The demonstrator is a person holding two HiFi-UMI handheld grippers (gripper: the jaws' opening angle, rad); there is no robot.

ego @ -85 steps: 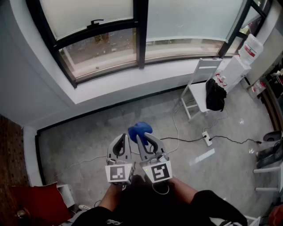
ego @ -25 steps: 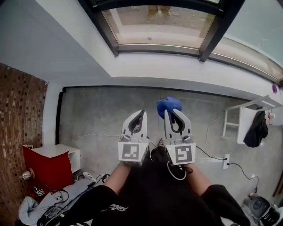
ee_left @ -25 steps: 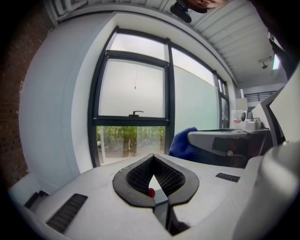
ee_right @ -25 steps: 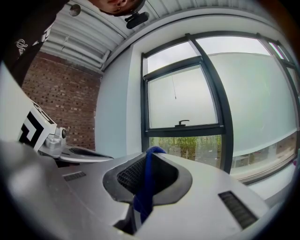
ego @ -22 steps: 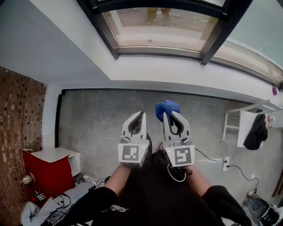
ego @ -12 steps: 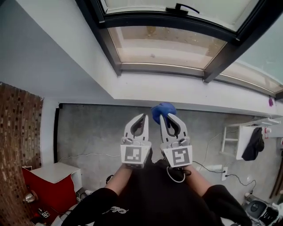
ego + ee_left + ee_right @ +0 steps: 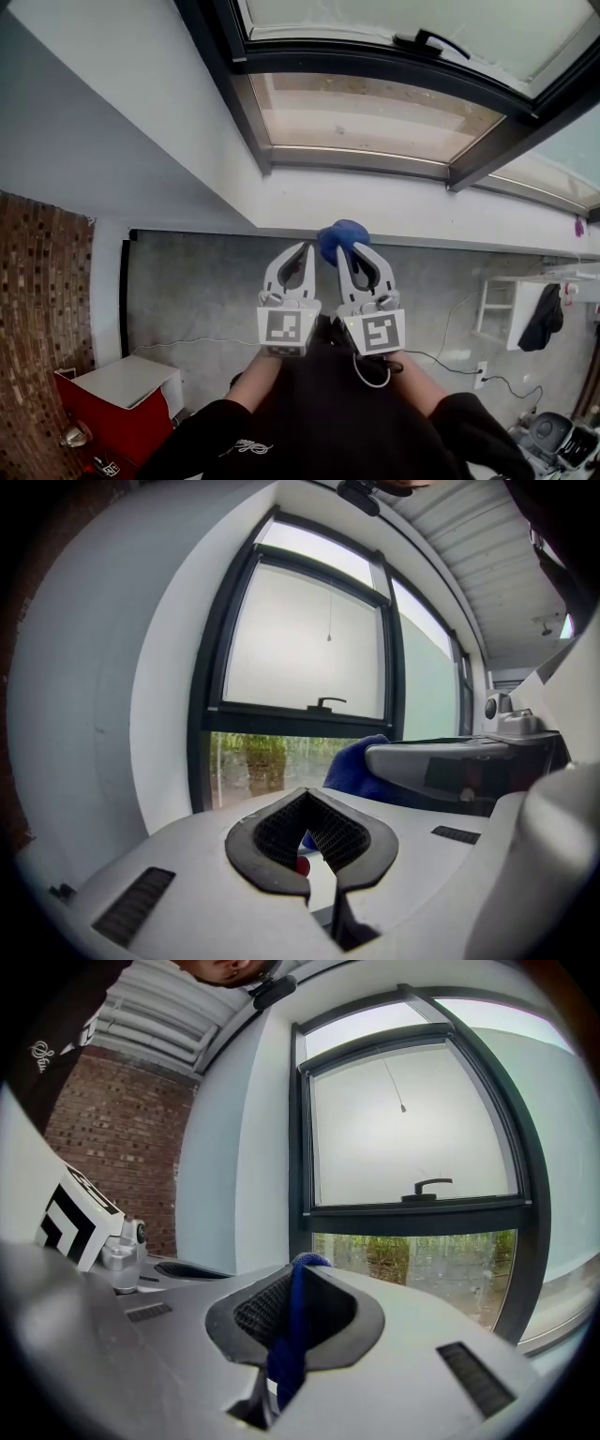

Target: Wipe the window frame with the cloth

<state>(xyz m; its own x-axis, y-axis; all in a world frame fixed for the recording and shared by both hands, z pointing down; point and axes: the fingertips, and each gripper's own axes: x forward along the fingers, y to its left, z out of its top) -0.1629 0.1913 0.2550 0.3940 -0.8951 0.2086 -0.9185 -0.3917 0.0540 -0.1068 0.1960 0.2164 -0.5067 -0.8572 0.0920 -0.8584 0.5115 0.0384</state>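
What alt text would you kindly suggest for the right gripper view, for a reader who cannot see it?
The right gripper, fingers shut on a blue cloth, faces a dark window frame with a handle. A brick wall shows at the left.

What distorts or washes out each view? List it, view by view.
Head view: wide lens bows the dark window frame into arcs; light is even. Left gripper view: black vignette at the corners, upper pane washed out white. Right gripper view: same fisheye bowing, and the blue cloth sits close to the lens and looks slightly soft.
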